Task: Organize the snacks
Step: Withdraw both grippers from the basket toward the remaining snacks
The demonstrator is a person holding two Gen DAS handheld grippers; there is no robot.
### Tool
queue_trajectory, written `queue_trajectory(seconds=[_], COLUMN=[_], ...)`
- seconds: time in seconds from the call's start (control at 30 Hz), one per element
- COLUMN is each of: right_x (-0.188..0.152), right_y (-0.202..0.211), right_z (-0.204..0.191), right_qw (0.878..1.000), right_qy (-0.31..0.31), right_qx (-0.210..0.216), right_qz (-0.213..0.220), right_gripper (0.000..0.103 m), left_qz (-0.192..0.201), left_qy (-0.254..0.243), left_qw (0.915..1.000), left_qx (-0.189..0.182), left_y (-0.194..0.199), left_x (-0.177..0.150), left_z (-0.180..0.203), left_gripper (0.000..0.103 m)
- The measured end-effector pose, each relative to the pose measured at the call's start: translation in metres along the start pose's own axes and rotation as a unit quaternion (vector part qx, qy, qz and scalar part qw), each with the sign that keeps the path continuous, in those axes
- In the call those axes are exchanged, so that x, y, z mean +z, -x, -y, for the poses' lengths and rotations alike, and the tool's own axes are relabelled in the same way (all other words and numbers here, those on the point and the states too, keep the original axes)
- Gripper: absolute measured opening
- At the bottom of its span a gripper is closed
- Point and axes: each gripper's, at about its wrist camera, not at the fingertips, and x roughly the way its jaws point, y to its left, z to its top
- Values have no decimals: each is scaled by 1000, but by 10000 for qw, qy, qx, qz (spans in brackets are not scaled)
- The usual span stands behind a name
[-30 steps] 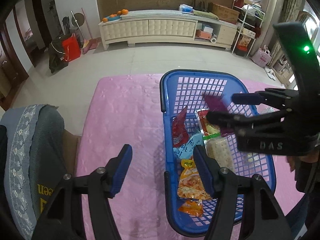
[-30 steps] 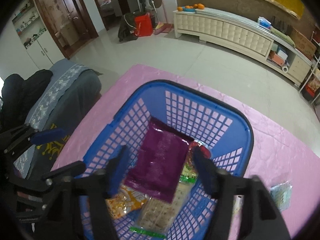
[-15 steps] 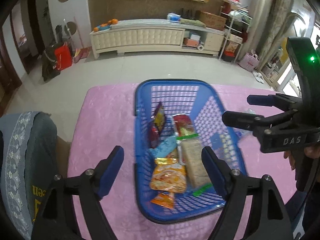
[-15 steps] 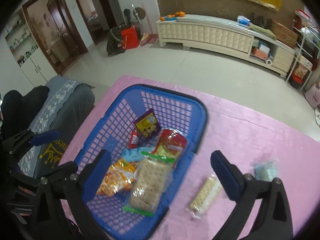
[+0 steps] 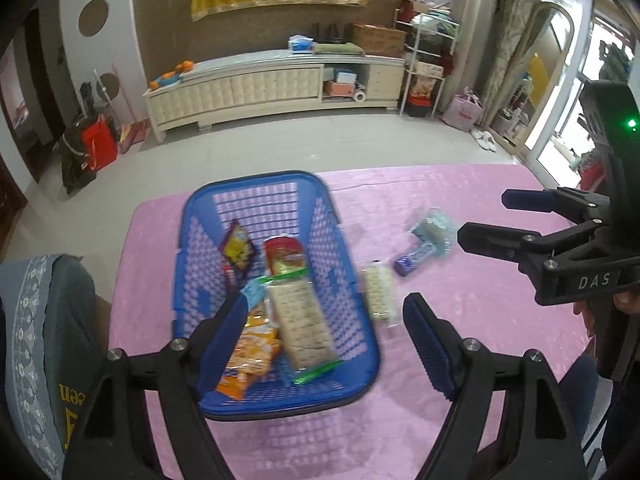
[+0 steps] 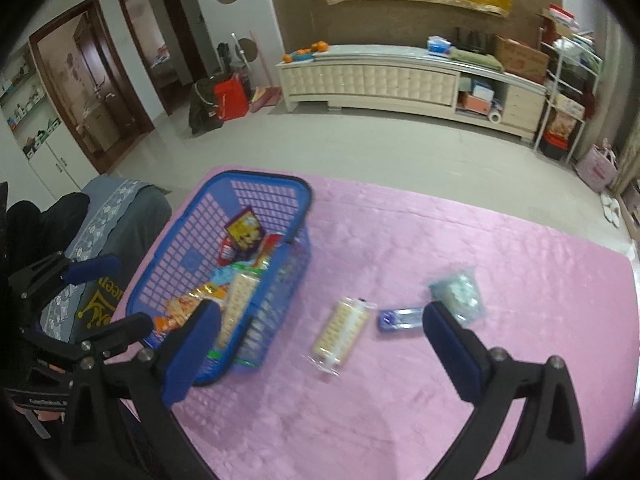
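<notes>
Three snacks (image 6: 340, 334) lie outside the basket (image 5: 352, 396), mid-table, probably awaiting collection. Both the left gripper (image 5: 320, 340) and right gripper (image 6: 320, 356) hang open, holding nothing.

My basket (image 5: 352, 344) is blue with little holes. The bench (image 6: 400, 420) cloth is pink. My tool (image 6: 320, 344) is black with blue tips.

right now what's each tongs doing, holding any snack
left tongs: open, holding nothing
right tongs: open wide, holding nothing
</notes>
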Motion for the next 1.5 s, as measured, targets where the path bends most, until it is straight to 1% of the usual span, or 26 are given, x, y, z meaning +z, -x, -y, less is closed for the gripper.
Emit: queue_trajectory(seconds=[0.07,0.13,0.23,0.47,0.6,0.73,0.9,1.0,1.17,1.3,1.5], right_x=[-6,-11,-19,-34,-44,-55,-68,-75,-86,-92,-97], right_y=[7,13,20,29,28,22,7,-5,-24,-37,-63], right_z=[11,22,40,83,103,121,143,152,163,168,177], right_qw=[10000,9998,9995,9981,9971,9961,9939,9922,9891,9878,9847], right_qy=[-60,-134,-224,-486,-624,-752,-998,-1106,-1292,-1346,-1498], right_qx=[-40,-96,-166,-357,-420,-457,-408,-437,-425,-372,-262], right_qz=[35,86,119,125,69,-34,-219,-368,-571,-686,-850], right_gripper=[102,102,102,102,102,102,102,102,102,102,102], left_qz=[0,5,-11,-258,-440,-698,-922,-1127,-1324,-1573,-1798], left_qy=[-104,-221,-396,-625,-634,-612,-770,-671,-471,-451,-305], left_qw=[9999,9997,9992,9973,9964,9951,9924,9911,9899,9865,9832], left_qx=[-32,-54,-93,-272,-354,-346,-248,-210,-188,-104,112], left_y=[-1,-3,-10,-39,-56,-75,-99,-116,-139,-161,-188], left_x=[1,1,3,8,13,14,11,10,10,5,4], left_z=[13,27,48,92,110,122,142,144,140,136,126], left_gripper=[79,82,82,82,82,82,82,82,82,67,58])
